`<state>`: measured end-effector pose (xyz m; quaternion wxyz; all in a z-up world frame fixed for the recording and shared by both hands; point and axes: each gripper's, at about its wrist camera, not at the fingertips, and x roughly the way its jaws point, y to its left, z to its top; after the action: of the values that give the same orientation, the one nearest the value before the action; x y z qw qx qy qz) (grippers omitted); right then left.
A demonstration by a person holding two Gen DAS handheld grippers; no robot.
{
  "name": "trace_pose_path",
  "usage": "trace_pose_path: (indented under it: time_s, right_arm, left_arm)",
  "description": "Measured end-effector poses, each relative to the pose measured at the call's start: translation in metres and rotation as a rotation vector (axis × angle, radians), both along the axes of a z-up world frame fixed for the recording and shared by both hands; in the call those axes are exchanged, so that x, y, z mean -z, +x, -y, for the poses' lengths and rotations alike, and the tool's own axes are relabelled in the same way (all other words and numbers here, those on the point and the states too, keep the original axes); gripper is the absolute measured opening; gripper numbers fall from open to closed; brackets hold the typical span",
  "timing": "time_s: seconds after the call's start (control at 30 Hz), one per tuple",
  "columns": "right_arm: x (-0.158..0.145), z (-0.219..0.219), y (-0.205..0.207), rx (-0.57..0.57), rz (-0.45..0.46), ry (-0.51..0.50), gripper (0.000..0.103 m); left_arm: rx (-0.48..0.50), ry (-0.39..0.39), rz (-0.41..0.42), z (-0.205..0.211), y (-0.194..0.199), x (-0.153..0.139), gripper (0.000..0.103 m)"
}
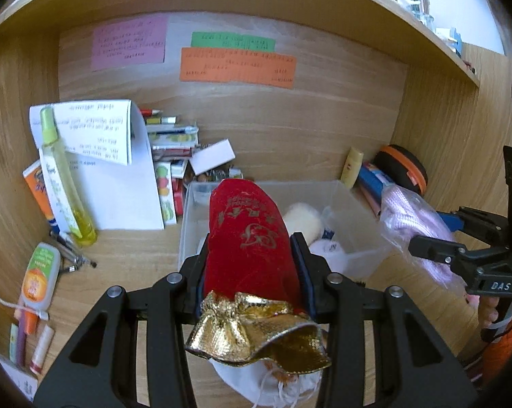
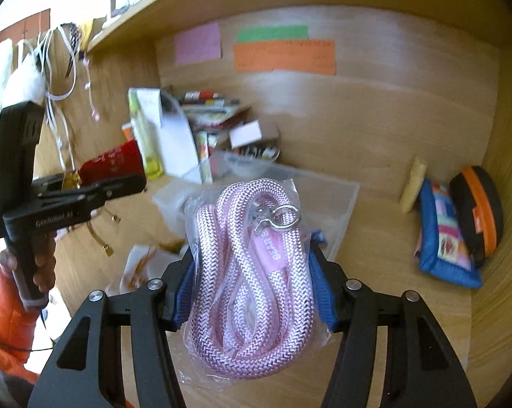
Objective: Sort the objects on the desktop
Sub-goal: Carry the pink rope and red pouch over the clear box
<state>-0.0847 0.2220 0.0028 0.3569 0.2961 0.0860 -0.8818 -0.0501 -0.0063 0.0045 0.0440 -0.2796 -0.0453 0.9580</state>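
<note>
My left gripper (image 1: 252, 255) is shut on a red velvet pouch (image 1: 249, 234) with a gold top, held above the near edge of a clear plastic bin (image 1: 364, 255). The bin holds a cream fluffy thing (image 1: 303, 221) and white items. My right gripper (image 2: 252, 265) is shut on a bagged pink rope lanyard (image 2: 249, 272) with a metal clasp, held above the desk near the bin (image 2: 340, 204). In the left wrist view the right gripper (image 1: 436, 251) holds the lanyard (image 1: 412, 221) at the bin's right. In the right wrist view the left gripper (image 2: 120, 183) holds the pouch (image 2: 113, 163) at the left.
A yellow spray bottle (image 1: 62, 183), papers (image 1: 120, 183) and stacked small boxes (image 1: 174, 156) stand at the back left. A glue bottle (image 1: 40, 275) and pens lie at the left. A black and orange case (image 2: 476, 210), a blue pouch (image 2: 442, 238) and a cream tube (image 2: 413, 183) lie at the right. A white bag (image 1: 276, 387) lies under the left gripper.
</note>
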Motion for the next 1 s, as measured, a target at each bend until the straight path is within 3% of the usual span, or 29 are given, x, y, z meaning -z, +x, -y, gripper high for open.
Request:
trace_pose_path:
  time_s: [0.47, 1.0]
  right_arm:
    - [-0.001, 0.015, -0.069, 0.076, 0.043, -0.071, 0.054]
    - [0.041, 0.046, -0.111, 0.163, 0.061, 0.03, 0.055]
  left_arm:
    - [0.0, 0.01, 0.008, 0.011, -0.056, -0.025, 0.042]
    - [0.053, 0.007, 0.162, -0.011, -0.13, 0.029, 0.042]
